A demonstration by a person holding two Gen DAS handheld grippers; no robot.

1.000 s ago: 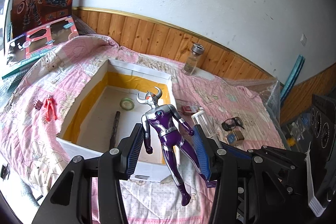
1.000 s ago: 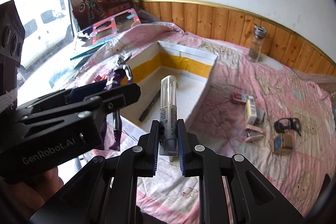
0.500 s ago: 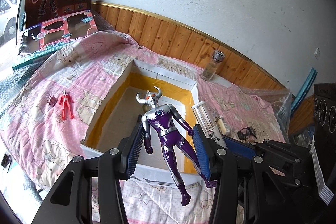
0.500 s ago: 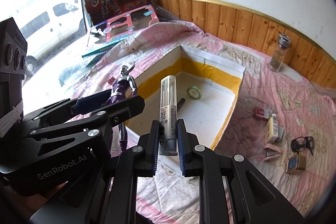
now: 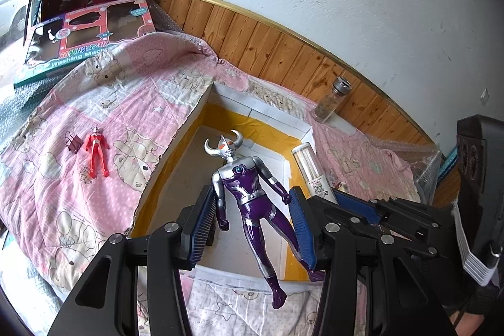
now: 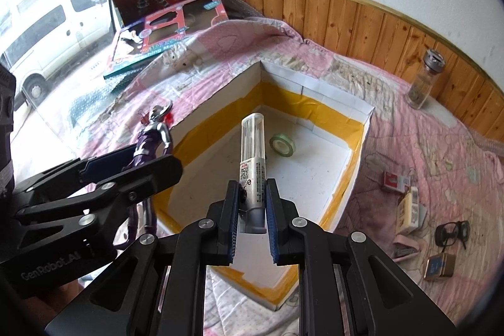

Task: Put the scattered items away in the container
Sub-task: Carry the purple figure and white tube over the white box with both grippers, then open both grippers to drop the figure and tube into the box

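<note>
Left wrist view first: your left gripper [image 5: 252, 225] has the purple and silver horned plastic action figure [image 5: 249, 197] hanging over the white cardboard box with yellow tape inside [image 5: 271, 115]. The jaws look fairly wide, pinching it at the arm and the outer leg rather than the torso. That's a sketchy hold, I'd guess. It's light hard glossy plastic with jointed limbs, so it can swivel or slip; the waist would be the better spot. A small red plastic figure [image 5: 96, 155] lies on the pink quilted blanket [image 5: 63, 194], well left of the box.

Right wrist view: your right gripper [image 6: 250, 219] is clamped narrow on the grey base of the clear plastic tube with a printed label [image 6: 253, 159], upright above the box. It's probably light, stiff and smooth, so gripping the base is sensible. A green tape roll [image 6: 282, 144] is already inside.
</note>
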